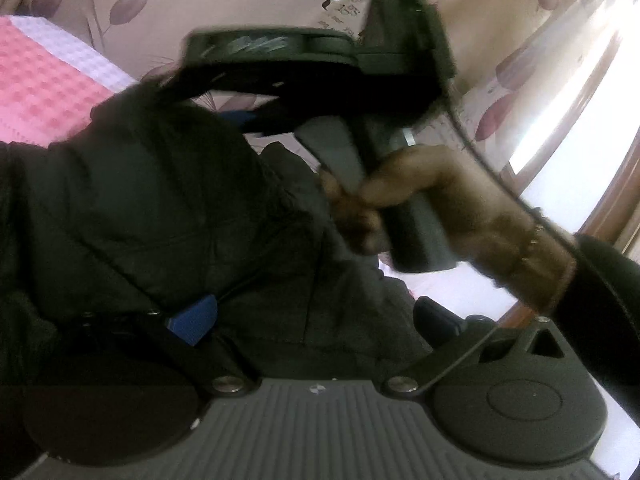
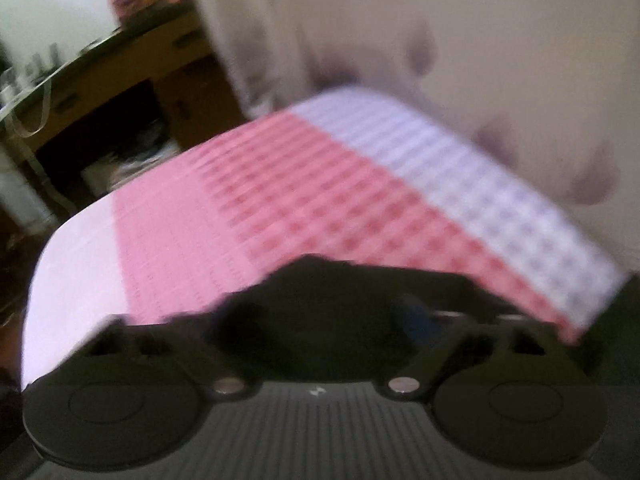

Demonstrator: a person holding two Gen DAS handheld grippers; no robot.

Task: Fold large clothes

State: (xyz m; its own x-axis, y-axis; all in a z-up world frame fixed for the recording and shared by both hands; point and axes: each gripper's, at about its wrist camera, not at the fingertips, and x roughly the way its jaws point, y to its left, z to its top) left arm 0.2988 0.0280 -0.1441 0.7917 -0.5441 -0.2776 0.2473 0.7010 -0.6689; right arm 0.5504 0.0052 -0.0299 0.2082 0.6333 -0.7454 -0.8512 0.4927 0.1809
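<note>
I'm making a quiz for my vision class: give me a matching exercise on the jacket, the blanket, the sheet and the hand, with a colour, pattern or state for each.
Things:
1. jacket
2. blanket
3. sheet
4. hand

Descriptions:
A. pale with a purple leaf print
B. wrapped around a grey handle
C. black, bunched up
D. pink and white waffle squares

Pairs: 1-C, 2-D, 3-A, 4-B
</note>
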